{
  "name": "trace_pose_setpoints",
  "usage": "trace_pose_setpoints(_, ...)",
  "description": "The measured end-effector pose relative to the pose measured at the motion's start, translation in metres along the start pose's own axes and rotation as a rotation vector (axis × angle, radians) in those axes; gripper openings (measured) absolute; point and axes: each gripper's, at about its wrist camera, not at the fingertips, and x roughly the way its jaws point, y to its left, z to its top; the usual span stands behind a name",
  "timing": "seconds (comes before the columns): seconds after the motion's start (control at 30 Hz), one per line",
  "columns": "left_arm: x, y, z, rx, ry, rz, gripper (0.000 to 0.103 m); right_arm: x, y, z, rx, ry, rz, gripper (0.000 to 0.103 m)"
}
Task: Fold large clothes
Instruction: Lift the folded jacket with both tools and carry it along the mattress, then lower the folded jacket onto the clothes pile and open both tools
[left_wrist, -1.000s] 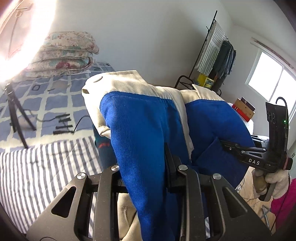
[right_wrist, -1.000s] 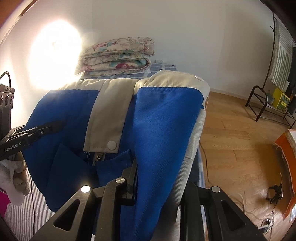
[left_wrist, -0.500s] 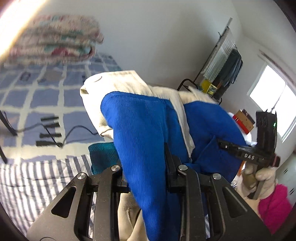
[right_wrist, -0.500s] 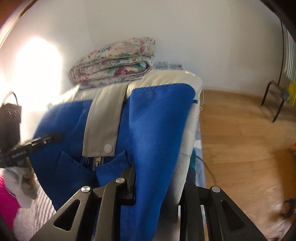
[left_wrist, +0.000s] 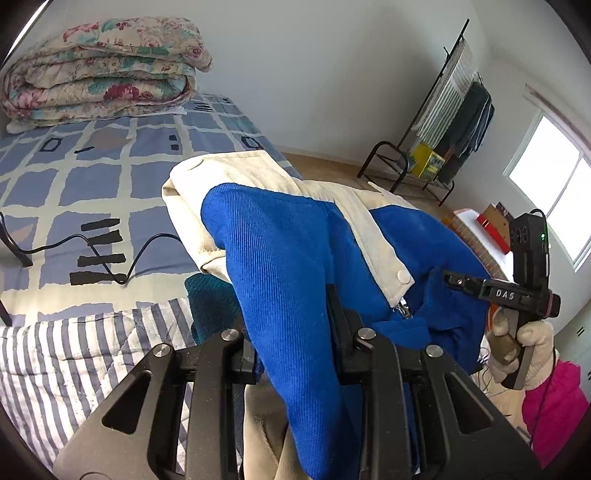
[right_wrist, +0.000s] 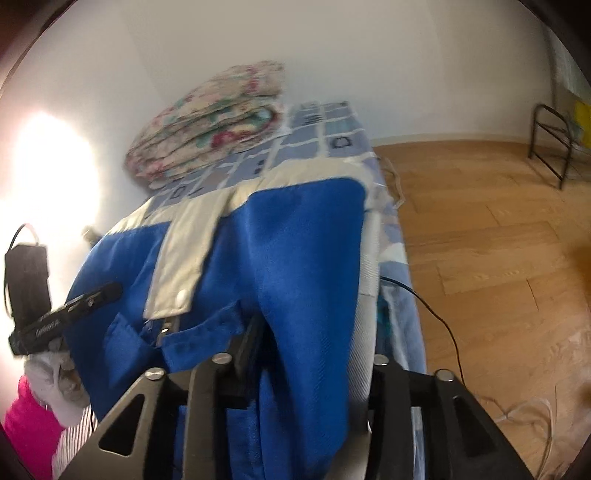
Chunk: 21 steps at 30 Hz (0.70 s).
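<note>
Left wrist view: the blue and cream jacket (left_wrist: 295, 266) is bunched and draped over the left gripper (left_wrist: 295, 332), above the near end of the bed (left_wrist: 110, 177). It is not yet laid flat, so by my reading the fold is at an early stage: a doubled-over garment is being brought down, and the flattening and any further folds are still to do. The left gripper's jaws stand narrow, pinching a thick ridge of blue cloth between the pads. The blue fabric is a fine ribbed twill with a soft sheen; the cream band is smoother, stitched, and bears a round snap. A metal zip pull shows under the band. On the bed beside the jacket lie a black cable (left_wrist: 110, 258) and, nearer the camera, a striped quilt (left_wrist: 74, 350); a teal knit cloth (left_wrist: 210, 306) peeks from under the jacket. A floral folded quilt (left_wrist: 99, 81) sits at the bed's far end. The right gripper (left_wrist: 448, 276) reaches into the jacket from the side, in a gloved hand (left_wrist: 524, 350).

Right wrist view: blurred. The right gripper (right_wrist: 310, 332) has just been opening; cloth lies between its jaws, but whether the pads press on it I cannot tell. The jacket (right_wrist: 295, 258) hangs over the bed's near edge (right_wrist: 402, 273).
</note>
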Motion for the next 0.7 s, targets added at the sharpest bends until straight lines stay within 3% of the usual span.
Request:
trace_pose_setpoints(0.17,-0.001,0.0,-0.006,-0.008,0.014,0.04,0.038,-0.001,0.0,-0.007,0.013,-0.011,-0.054,0.041)
trace_pose_setpoints(0.23,-0.004,0.0,-0.009,-0.003,0.021,0.072,0.045,-0.004,-0.002,-0.01,0.032,-0.013,-0.106,0.053)
trace_pose_setpoints(0.3,-0.008,-0.002,-0.012,0.01,0.026,0.091,0.052,-0.011,-0.006,-0.015,0.045,-0.016,-0.143,0.058)
trace_pose_setpoints(0.7,-0.078,-0.03,-0.043,0.063,-0.042,0.104,0.054,-0.07,0.026,-0.042,0.024,-0.092,-0.223,0.063)
